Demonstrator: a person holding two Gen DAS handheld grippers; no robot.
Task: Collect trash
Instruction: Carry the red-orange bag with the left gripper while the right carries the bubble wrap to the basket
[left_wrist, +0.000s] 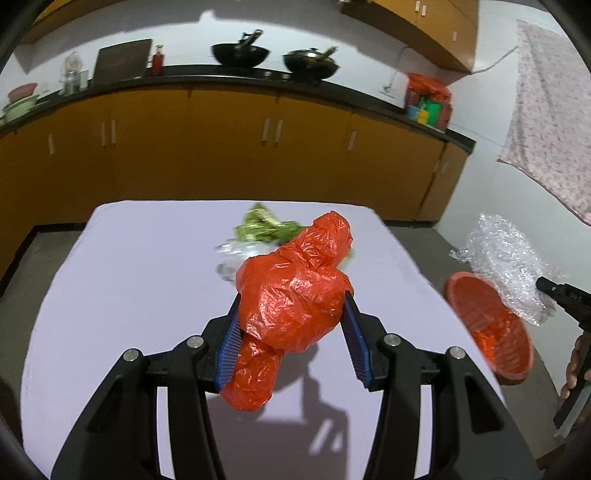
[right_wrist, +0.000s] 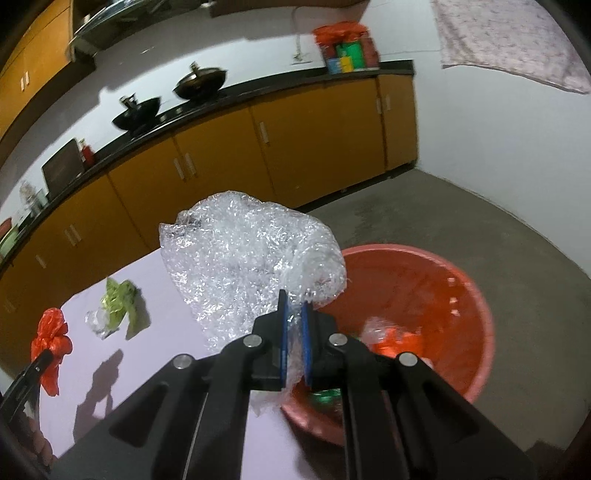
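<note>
The left gripper (left_wrist: 293, 306) jaws clamp a crinkled orange plastic bag (left_wrist: 295, 291). The right gripper (right_wrist: 295, 332) jaws pinch a clear bubble-wrap wad (right_wrist: 243, 266) above the round red plastic basin (right_wrist: 476, 295). The white-clothed table (left_wrist: 122, 280) faces yellow-brown cabinets (left_wrist: 207, 147).

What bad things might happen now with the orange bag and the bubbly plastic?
1. The bubble wrap is pinched only at one corner by the right gripper, so it might slip free and miss the red basket.
2. The orange plastic bag bulges past the left gripper and droops below; it could slide out.
3. The green wrapper and clear plastic scrap on the table might get forgotten.
</note>
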